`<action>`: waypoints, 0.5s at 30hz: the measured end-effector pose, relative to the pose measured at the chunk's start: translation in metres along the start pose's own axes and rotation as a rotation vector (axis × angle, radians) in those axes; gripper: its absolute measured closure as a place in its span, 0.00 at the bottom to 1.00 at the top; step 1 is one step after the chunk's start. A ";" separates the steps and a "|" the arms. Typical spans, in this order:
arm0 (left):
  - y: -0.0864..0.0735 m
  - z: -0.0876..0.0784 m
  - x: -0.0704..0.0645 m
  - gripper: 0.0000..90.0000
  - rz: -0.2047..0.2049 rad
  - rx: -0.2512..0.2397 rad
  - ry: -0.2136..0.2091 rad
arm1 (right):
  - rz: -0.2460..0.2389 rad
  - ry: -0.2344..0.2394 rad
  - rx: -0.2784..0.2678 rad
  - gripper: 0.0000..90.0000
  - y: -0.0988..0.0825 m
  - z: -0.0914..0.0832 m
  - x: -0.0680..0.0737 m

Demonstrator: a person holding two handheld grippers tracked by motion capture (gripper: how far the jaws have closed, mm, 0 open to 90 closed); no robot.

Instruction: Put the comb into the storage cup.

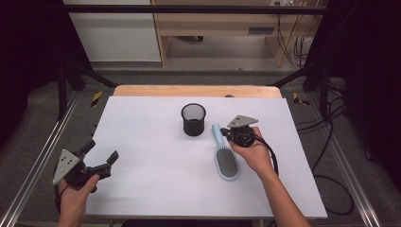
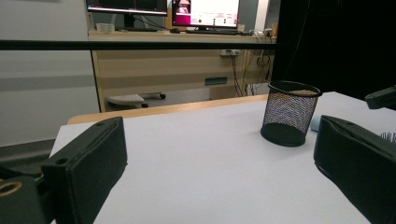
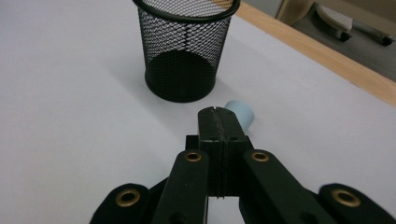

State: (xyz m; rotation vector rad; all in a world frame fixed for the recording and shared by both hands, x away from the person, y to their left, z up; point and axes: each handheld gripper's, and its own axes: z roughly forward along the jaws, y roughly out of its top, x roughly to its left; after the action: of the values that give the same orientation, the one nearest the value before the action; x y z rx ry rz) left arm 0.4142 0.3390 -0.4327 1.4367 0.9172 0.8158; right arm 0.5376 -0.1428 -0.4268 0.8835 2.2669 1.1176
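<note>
Above the brush [image 1: 226, 160] handle, right hand-held gripper [image 1: 226, 134], jaws together, angled down.

In the right gripper view, the right claw [image 3: 219, 122] is seen from behind, with its two black jaws pressed together so that no gap is left between them. Just past the jaw tips, the rounded pale blue handle end [image 3: 241, 112] is seen lying on the white worktop [image 3: 70, 116]; whether it is touched by the jaws cannot be told. A black mesh cup [image 3: 183, 51] is placed upright a little further on. Beyond it, the wooden edge [image 3: 317, 56] of the worktop is visible.
</note>
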 end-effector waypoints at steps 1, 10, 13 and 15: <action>0.000 0.000 0.000 0.03 -0.001 0.000 0.001 | -0.004 0.011 0.023 1.00 -0.001 0.007 0.001; -0.001 0.001 0.000 0.03 0.000 0.008 -0.002 | -0.007 0.058 0.089 1.00 -0.005 0.028 -0.001; -0.001 0.001 -0.001 0.03 0.002 0.010 -0.002 | -0.005 0.070 0.099 1.00 -0.002 0.032 0.000; -0.001 0.001 -0.001 0.04 0.004 0.012 -0.002 | -0.016 0.074 0.111 1.00 -0.001 0.035 0.000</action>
State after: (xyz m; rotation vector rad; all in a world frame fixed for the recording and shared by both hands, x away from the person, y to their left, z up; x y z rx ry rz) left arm 0.4151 0.3379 -0.4340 1.4495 0.9195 0.8132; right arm 0.5600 -0.1246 -0.4472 0.8778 2.4117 1.0420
